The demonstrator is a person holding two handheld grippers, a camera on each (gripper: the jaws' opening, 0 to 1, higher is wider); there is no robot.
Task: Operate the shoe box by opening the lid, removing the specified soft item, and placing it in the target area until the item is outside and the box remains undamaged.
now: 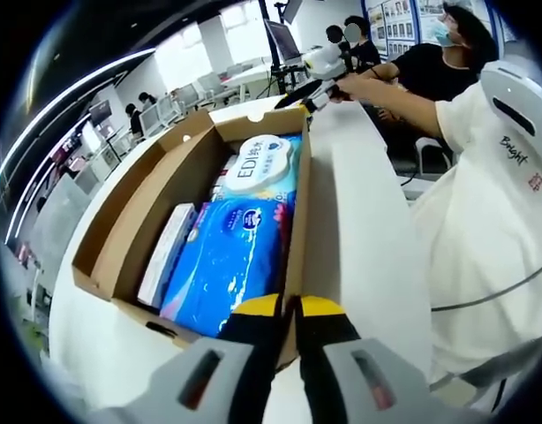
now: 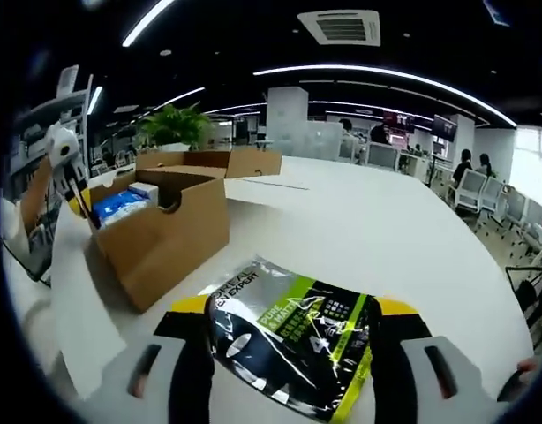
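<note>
The brown cardboard shoe box (image 1: pixel 121 230) stands open on the white table (image 1: pixel 359 221), its lid flap (image 2: pixel 227 162) folded back. Inside lie a blue soft wipes pack (image 1: pixel 227 256), a round-lidded EDI pack (image 1: pixel 262 163) and a white carton (image 1: pixel 165 256). My left gripper (image 1: pixel 293 309) is shut on the rim of the box's near wall. In the right gripper view it shows as the left gripper (image 2: pixel 72 190) at the box's (image 2: pixel 169 234) left corner. My right gripper (image 2: pixel 293 322) is shut on a black and green soft pack (image 2: pixel 297 344), held just over the table, apart from the box.
A person in a white shirt (image 1: pixel 492 203) stands at the table's right edge, one arm reaching to the far end. Bare white table (image 2: pixel 359 221) stretches beyond the pack. A potted plant (image 2: pixel 174 124) stands behind the box. Desks, chairs and other people fill the background.
</note>
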